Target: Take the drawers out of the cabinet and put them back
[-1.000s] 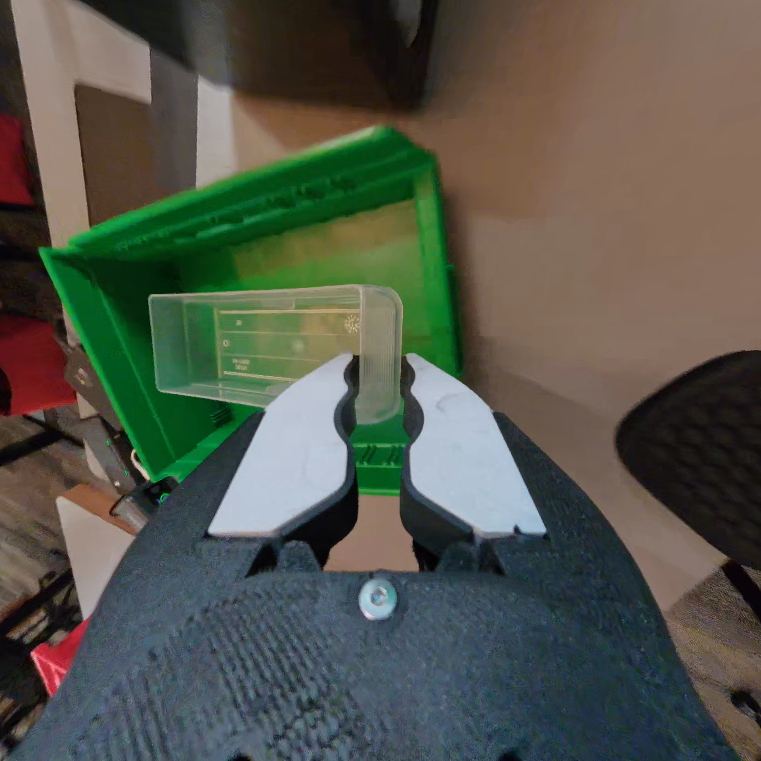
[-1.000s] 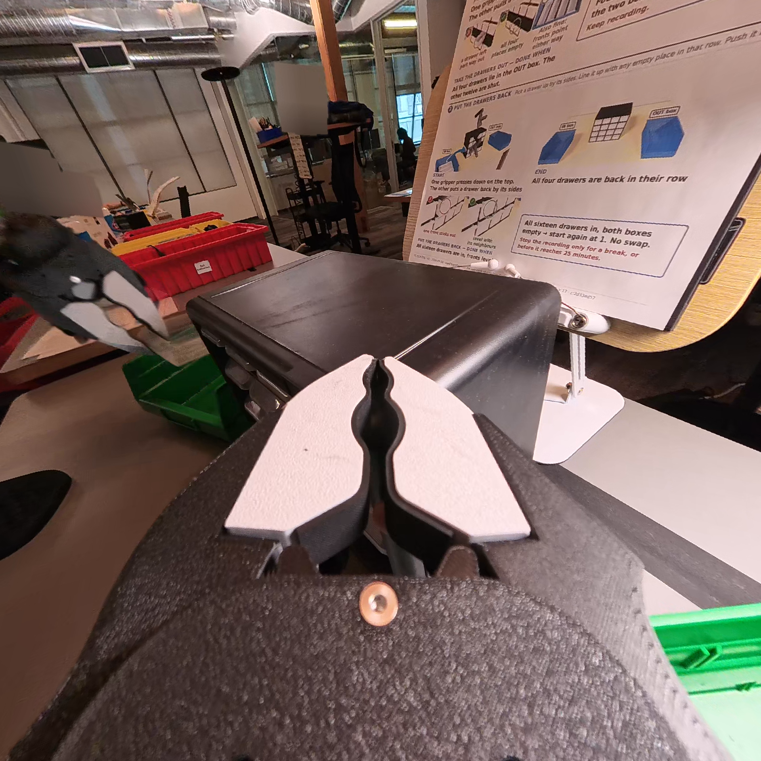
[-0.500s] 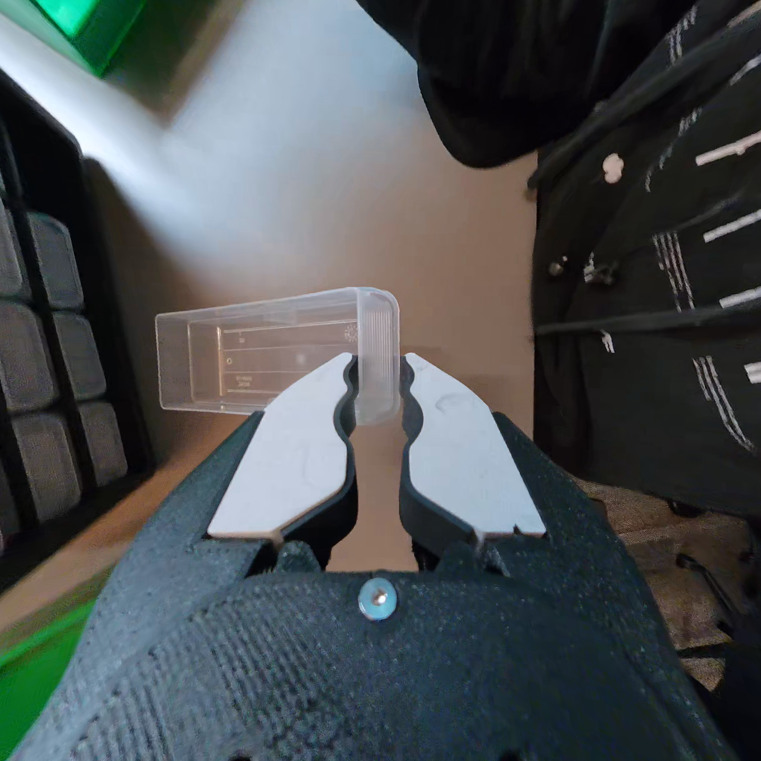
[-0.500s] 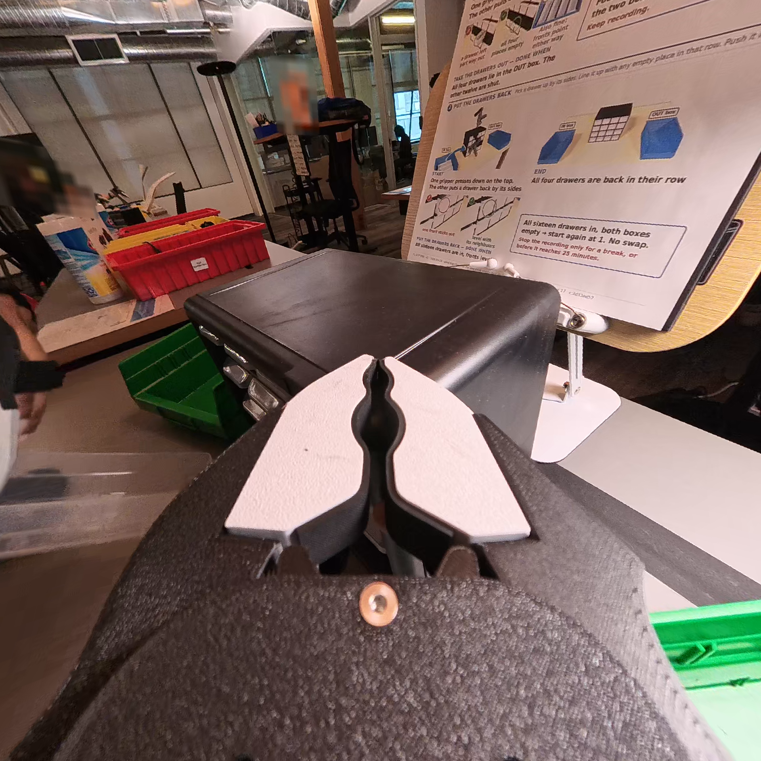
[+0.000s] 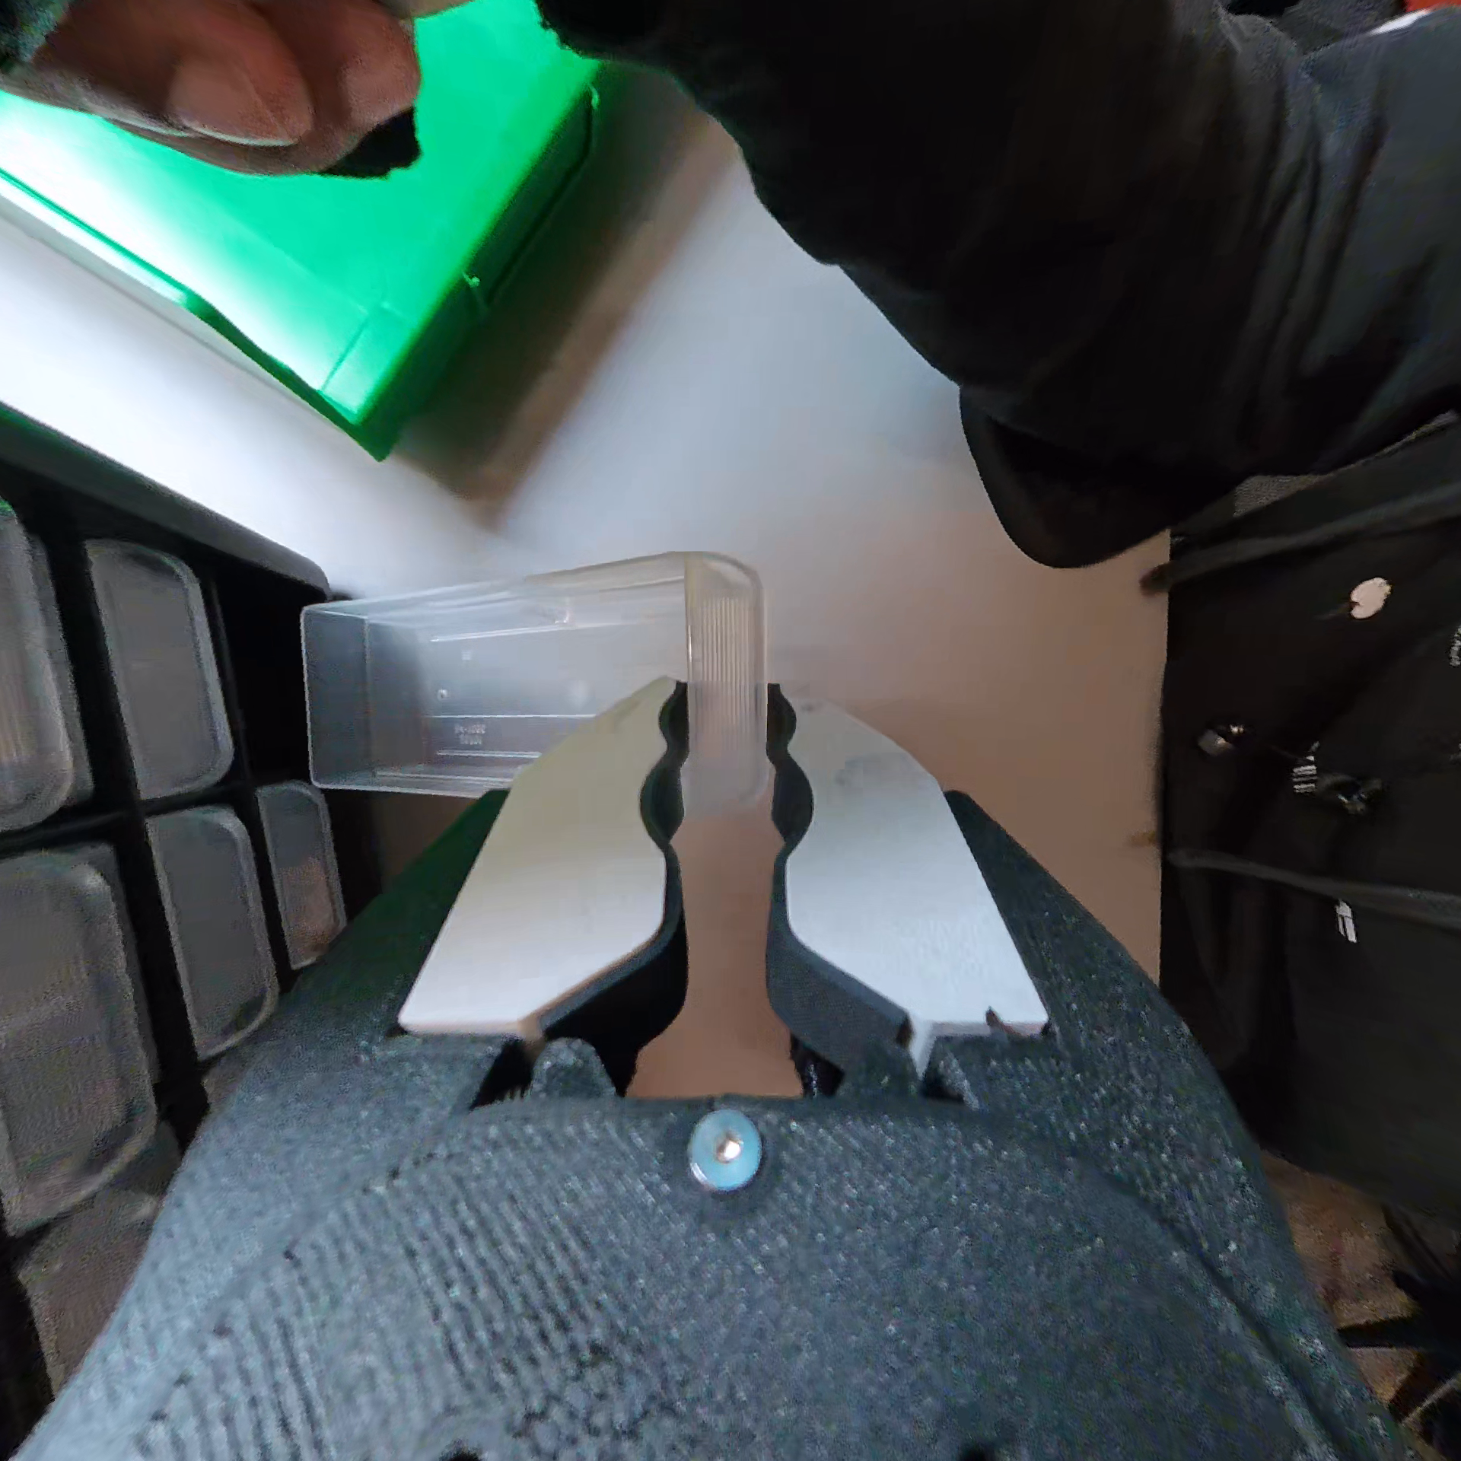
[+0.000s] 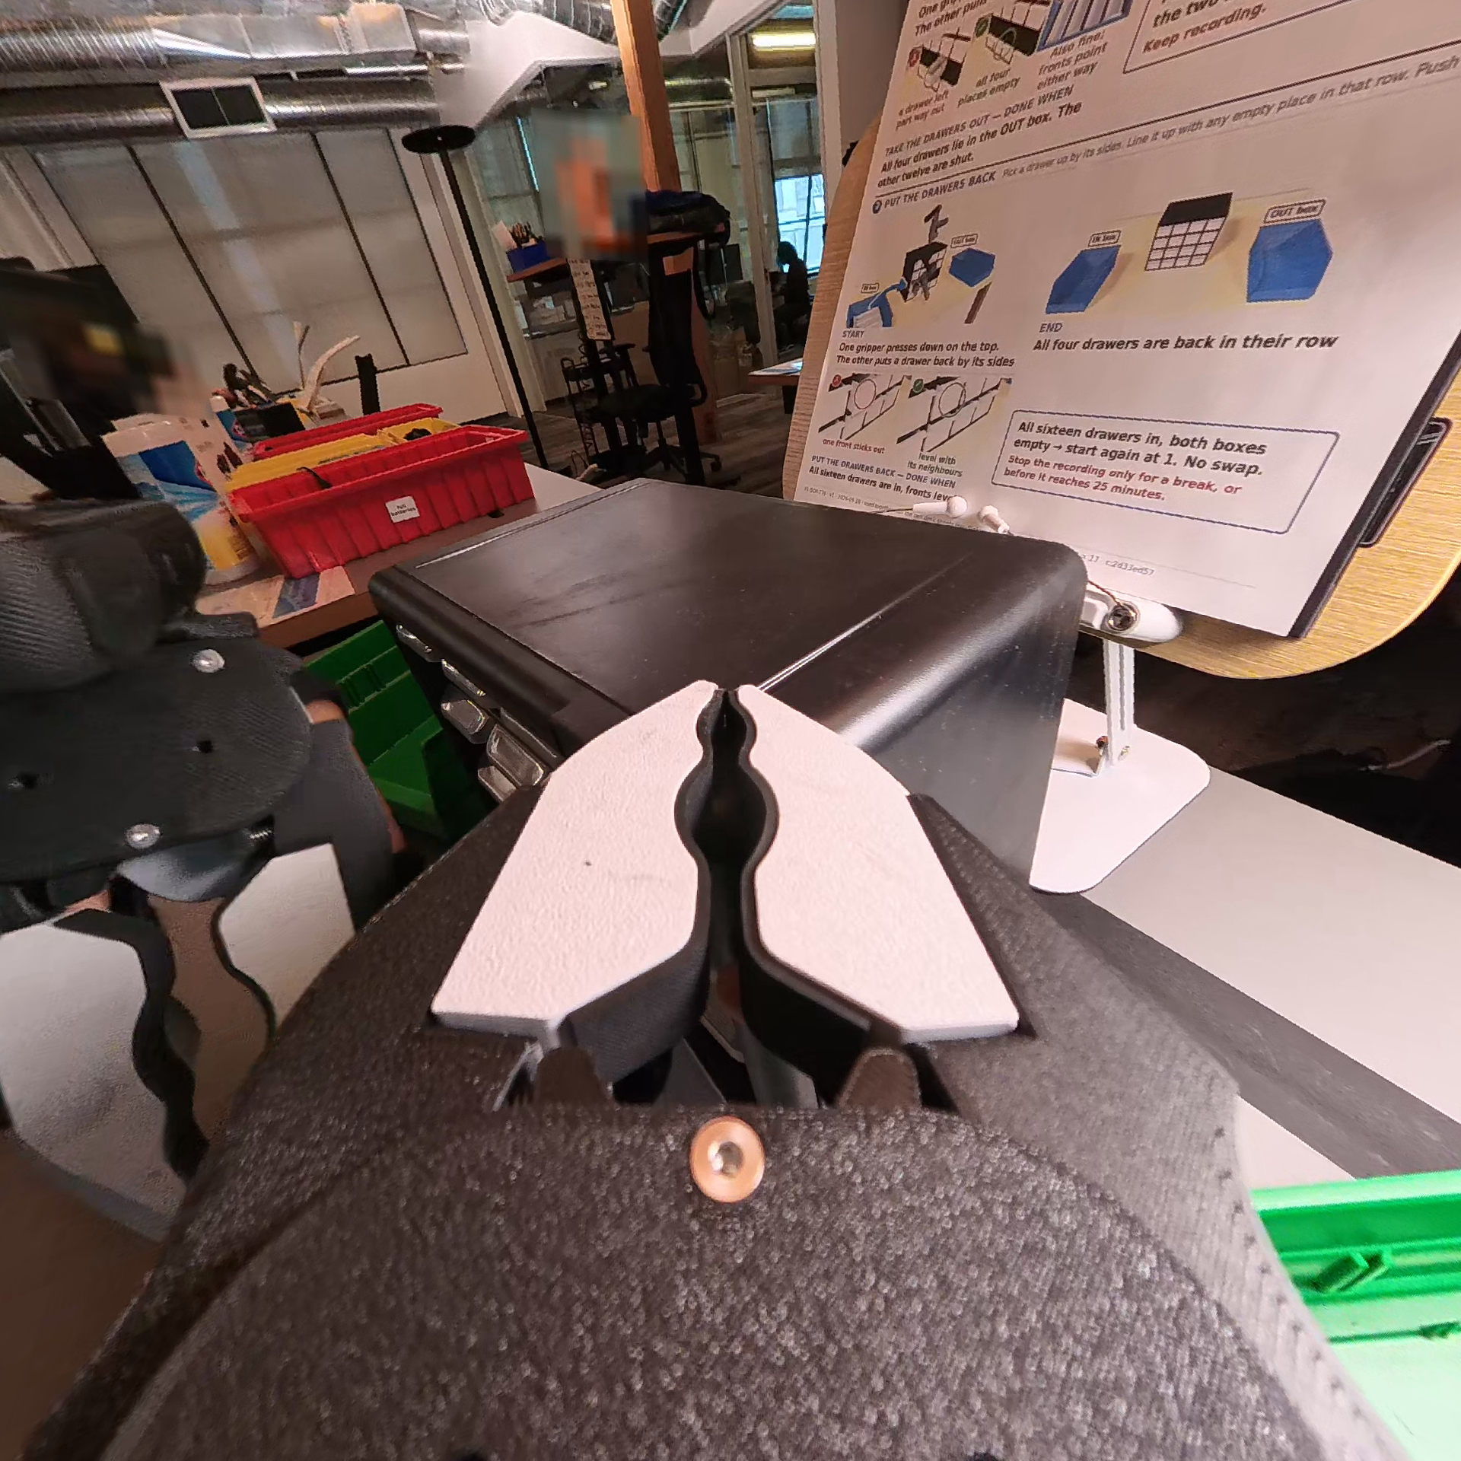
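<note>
Our left gripper (image 5: 723,739) squeezes the front end of a clear plastic drawer (image 5: 506,680), held in the air just beside the black cabinet (image 5: 158,711). Our right gripper (image 6: 723,700) is pressed together with nothing in it, by the cabinet's top.

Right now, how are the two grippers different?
The left gripper is shut on the clear drawer, fingers apart around its ribbed front; the right gripper is shut and holds nothing. The left points beside the cabinet's front; the right sits at its top. Both have white fingers and black bodies.
</note>
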A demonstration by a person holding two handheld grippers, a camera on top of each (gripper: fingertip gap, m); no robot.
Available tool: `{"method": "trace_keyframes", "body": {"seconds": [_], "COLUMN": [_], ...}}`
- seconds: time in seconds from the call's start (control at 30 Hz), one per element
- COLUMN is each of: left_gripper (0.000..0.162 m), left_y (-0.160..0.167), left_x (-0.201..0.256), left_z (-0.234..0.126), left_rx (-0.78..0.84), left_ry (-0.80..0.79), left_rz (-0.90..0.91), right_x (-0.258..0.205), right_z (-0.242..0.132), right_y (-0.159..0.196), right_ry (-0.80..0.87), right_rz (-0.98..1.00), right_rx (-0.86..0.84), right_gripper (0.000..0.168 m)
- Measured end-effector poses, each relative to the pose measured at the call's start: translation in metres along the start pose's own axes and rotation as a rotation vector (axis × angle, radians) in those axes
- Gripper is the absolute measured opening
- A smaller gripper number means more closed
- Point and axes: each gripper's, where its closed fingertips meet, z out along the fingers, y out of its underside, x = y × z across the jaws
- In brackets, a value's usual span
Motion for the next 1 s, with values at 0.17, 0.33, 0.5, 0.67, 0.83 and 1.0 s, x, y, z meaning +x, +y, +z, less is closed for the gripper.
{"method": "trace_keyframes", "body": {"seconds": [0.17,0.33,0.5,0.67,0.83,1.0], "left_gripper": [0.019,0.019,0.019,0.019,0.018,0.018], "left_y": [-0.006,-0.006,-0.006,0.007,0.022,0.029], "left_x": [-0.017,-0.026,-0.026,-0.024,-0.030,-0.061], "left_z": [0.008,0.014,0.022,0.038,0.060,0.070], "left_rx": [0.011,0.030,0.080,0.096,0.135,0.169], "left_ry": [-0.045,-0.111,-0.182,-0.309,-0.417,-0.585], "left_rz": [0.001,0.035,0.101,0.215,0.275,0.287], "right_x": [0.000,0.000,0.000,0.000,0.000,0.000], "right_z": [0.000,0.000,0.000,0.000,0.000,0.000], "right_y": [0.000,0.000,0.000,0.000,0.000,0.000], "right_ry": [-0.002,-0.003,-0.002,0.002,-0.003,0.002], "right_rz": [0.000,0.002,0.002,-0.002,0.005,0.001], "right_rx": [-0.001,0.000,0.000,-0.002,0.004,0.002], "right_gripper": [0.000,0.000,0.000,0.000,0.000,0.000]}}
